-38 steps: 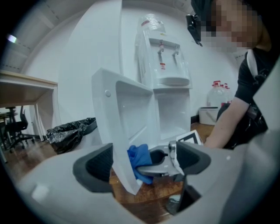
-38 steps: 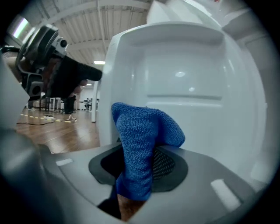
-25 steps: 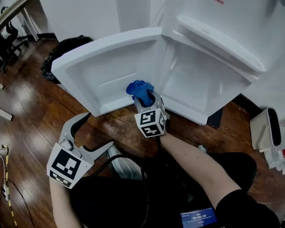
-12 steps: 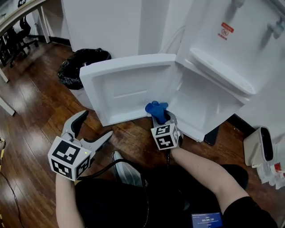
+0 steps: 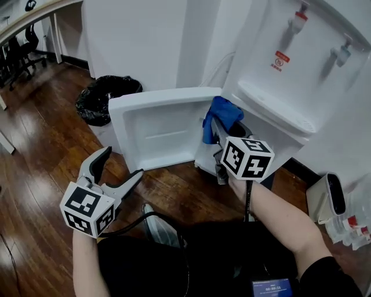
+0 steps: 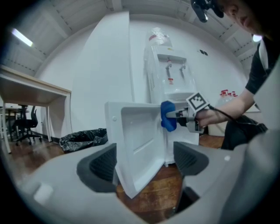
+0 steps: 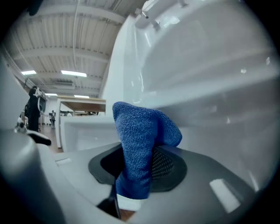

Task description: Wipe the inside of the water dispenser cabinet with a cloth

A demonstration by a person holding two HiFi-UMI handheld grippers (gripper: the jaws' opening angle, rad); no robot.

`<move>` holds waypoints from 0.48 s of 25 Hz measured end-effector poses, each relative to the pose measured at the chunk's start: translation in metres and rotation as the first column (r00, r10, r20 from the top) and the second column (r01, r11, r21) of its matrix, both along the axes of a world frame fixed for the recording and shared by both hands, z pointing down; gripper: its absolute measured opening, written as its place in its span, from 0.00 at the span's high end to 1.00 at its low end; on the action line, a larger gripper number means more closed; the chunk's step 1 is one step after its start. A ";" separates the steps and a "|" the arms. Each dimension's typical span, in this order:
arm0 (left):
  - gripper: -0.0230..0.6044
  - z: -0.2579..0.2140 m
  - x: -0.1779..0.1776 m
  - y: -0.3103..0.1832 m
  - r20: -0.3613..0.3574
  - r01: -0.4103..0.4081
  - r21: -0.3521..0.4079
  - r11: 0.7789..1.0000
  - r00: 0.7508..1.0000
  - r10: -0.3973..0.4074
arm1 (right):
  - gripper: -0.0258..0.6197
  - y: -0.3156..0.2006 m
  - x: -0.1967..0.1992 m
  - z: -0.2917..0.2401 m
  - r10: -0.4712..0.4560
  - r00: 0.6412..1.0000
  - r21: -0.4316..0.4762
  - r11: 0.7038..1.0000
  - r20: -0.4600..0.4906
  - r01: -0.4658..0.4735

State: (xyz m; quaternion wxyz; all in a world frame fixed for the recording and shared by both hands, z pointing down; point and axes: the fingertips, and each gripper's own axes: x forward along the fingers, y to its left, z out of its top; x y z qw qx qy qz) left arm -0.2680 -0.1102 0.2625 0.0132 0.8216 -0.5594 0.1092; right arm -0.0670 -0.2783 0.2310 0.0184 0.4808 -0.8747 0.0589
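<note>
The white water dispenser (image 5: 290,58) stands at the back right with its lower cabinet door (image 5: 156,125) swung open to the left. My right gripper (image 5: 223,125) is shut on a blue cloth (image 5: 220,116) and holds it level at the door's upper right corner, in front of the cabinet opening, which it hides. In the right gripper view the cloth (image 7: 140,140) sticks up from between the pads. My left gripper (image 5: 120,163) hangs low at the left, open and empty, its jaws just closing a little. It looks at the door (image 6: 135,140) and the cloth (image 6: 167,116).
A black bin bag (image 5: 110,93) lies on the wooden floor left of the door. A desk (image 5: 35,14) and chair (image 5: 23,46) are at the far left. A small white appliance (image 5: 327,200) stands on the floor at the right. My shoe (image 5: 159,223) is below the door.
My right gripper has risen with the cloth from the door's lower edge to its upper right corner. The left gripper has lifted slightly. The head view has tipped upward, showing the taps.
</note>
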 end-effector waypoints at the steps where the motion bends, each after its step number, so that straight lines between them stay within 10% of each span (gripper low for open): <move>1: 0.32 -0.002 -0.003 0.000 -0.003 0.012 0.007 1.000 1.000 -0.012 | 0.74 0.009 -0.013 -0.020 -0.031 0.999 0.025 0.999 0.034 0.030; 7: 0.32 -0.042 -0.056 0.013 -0.177 0.213 0.108 0.971 0.965 -0.192 | 0.74 0.073 -0.117 -0.088 -0.267 0.963 0.202 0.945 0.025 0.256; 12: 0.45 -0.114 -0.122 0.061 -0.548 0.502 0.318 0.804 0.790 -0.276 | 0.74 0.116 -0.210 -0.059 -0.430 0.901 0.173 0.885 -0.059 0.433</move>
